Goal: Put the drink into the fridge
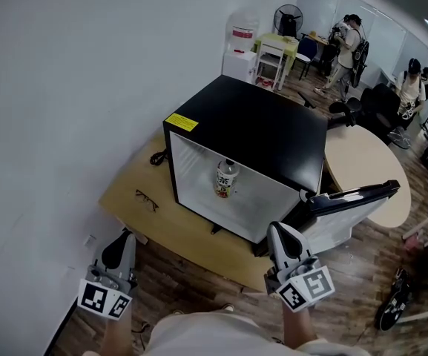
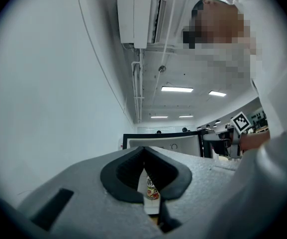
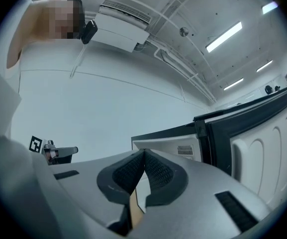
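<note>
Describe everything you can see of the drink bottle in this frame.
The drink bottle is a small, clear plastic bottle with a cap on top. A label printed in white, red and yellow wraps round its middle. It stands upright inside the open fridge, on the white floor of the compartment, roughly central and set back from the front edge. Only that floor touches it; nothing holds it.

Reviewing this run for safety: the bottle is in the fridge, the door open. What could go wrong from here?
The door hangs wide open; swinging it shut hard might topple the upright bottle. The glasses on the table lie near the left gripper and could get swept off.
</note>
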{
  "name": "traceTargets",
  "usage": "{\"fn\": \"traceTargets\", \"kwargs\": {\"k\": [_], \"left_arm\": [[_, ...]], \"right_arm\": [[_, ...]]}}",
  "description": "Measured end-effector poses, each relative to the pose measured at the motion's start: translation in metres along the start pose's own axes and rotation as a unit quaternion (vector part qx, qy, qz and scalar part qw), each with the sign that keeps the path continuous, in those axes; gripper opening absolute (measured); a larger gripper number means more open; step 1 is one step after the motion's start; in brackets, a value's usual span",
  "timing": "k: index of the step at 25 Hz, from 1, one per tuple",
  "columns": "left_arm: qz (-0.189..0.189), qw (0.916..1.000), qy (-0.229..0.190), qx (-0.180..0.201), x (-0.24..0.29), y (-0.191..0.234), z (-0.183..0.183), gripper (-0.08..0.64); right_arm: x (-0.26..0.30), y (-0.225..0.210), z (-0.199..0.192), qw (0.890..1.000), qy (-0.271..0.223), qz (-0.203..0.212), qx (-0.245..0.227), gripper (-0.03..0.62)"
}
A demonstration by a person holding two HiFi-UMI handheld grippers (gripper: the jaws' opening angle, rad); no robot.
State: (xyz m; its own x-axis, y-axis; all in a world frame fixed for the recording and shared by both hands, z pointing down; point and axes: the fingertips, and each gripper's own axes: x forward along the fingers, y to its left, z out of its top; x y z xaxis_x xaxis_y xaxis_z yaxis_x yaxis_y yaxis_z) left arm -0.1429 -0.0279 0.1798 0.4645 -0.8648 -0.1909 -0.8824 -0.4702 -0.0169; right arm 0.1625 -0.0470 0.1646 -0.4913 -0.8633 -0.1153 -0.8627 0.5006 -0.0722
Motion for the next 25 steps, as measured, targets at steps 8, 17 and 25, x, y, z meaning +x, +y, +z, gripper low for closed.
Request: {"fn": "traceTargets", "kwargs": {"k": [8,17,25], "left_arm": [[0.006,0.9999,-0.001,-0.012,-0.007,-0.004,-0.008,0.015],[0.003,0.9999,-0.003,-0.015,-0.011,-0.007,-0.009,0.015],[0.001,0.9996,0.006,-0.028,-0.022,-0.016,-0.018,0.015]], "right_arm": [[-0.004,0.006,0.007,1.0,-0.023,-0.006,-0.015,0.002],[-0.014,0.005,0.007,0.999,-0.025,-0.017,-0.013,0.002],[-0.023,0.009,0.005,0.999,-0.025,-0.019,-0.011,0.002]]}}
